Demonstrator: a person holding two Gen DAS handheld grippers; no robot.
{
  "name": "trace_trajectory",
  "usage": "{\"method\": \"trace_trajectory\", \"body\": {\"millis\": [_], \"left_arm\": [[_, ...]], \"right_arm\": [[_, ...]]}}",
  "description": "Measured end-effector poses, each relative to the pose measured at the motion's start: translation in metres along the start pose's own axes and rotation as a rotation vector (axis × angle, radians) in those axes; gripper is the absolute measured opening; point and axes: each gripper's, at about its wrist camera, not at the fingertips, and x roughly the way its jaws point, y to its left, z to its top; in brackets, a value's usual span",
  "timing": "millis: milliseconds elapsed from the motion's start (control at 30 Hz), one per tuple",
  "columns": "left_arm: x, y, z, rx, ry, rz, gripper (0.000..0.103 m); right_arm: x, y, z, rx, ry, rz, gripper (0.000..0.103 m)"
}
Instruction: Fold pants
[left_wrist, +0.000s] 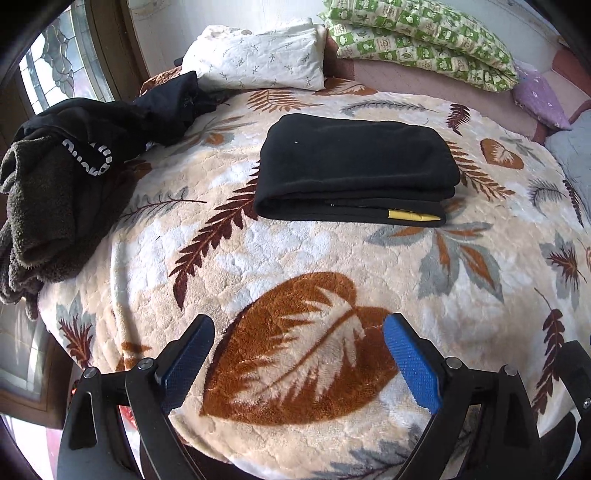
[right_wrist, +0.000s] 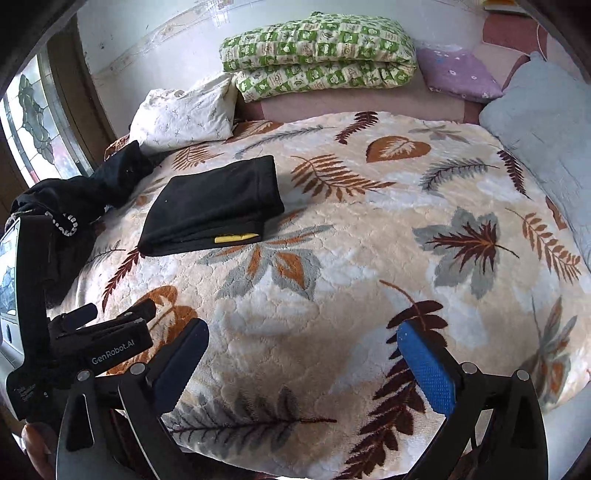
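Note:
Black pants (left_wrist: 354, 166) lie folded into a neat rectangle on the leaf-patterned blanket (left_wrist: 295, 258), with a yellow tag at the near right corner. They also show in the right wrist view (right_wrist: 214, 206), at the left. My left gripper (left_wrist: 299, 328) is open and empty, hovering over the blanket well short of the pants. My right gripper (right_wrist: 303, 332) is open and empty, over the blanket to the right of the pants. The left gripper's body (right_wrist: 92, 343) shows at the lower left of the right wrist view.
A heap of dark clothes (left_wrist: 66, 177) lies at the bed's left edge. A white pillow (left_wrist: 258, 55), a green patterned quilt (left_wrist: 424, 40), a purple cushion (right_wrist: 458, 74) and a grey pillow (right_wrist: 546, 122) line the back and right. A window (left_wrist: 55, 62) is at the left.

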Motion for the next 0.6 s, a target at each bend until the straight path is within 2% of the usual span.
{"method": "trace_trajectory", "body": {"millis": [167,600], "left_arm": [[-0.005,-0.001,-0.003,0.006,-0.015,0.005,0.094],[-0.023,0.006,-0.004,-0.001,-0.079,-0.058,0.094]], "right_arm": [[-0.007,-0.004,0.001,0.025,-0.03,0.003,0.103],[-0.003,-0.01,-0.005,0.049,-0.008,-0.005,0.103]]}}
